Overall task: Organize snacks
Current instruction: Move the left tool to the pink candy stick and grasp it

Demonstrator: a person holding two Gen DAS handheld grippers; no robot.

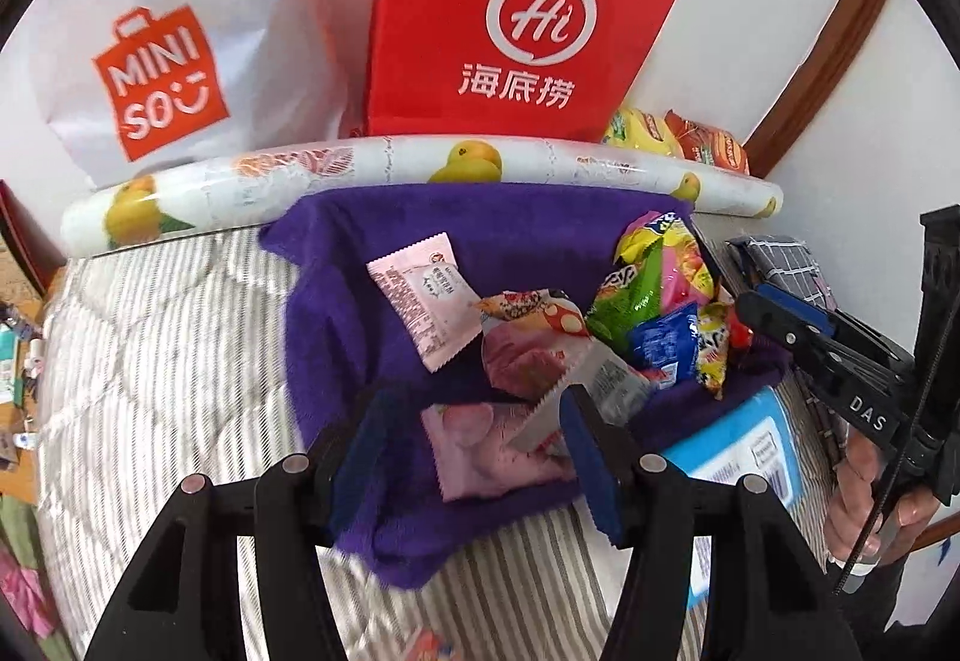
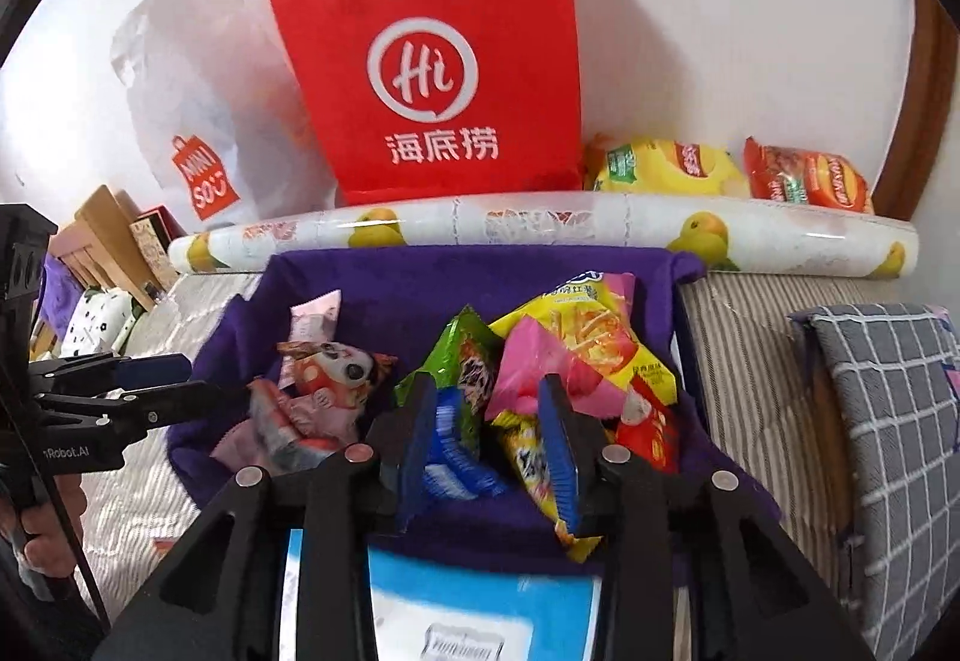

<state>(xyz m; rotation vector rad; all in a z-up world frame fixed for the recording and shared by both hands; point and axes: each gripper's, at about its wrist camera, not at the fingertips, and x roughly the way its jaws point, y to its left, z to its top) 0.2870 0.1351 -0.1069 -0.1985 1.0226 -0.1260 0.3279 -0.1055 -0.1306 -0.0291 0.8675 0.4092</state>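
Observation:
A purple cloth lies on the striped bed cover and holds several snack packets. My left gripper stands open over its near edge, with a pink packet lying below between the fingers and a white-pink packet further in. On the right is a pile with a green packet, a blue packet and a yellow-pink bag. My right gripper is open just above this pile, its pads on either side of the blue packet and a yellow one. A hand holds each gripper.
A red paper bag and a white shopping bag stand against the wall behind a fruit-printed roll. Yellow and orange chip bags lie at the back right. A blue-white box sits near the cloth. A grey checked cushion lies right.

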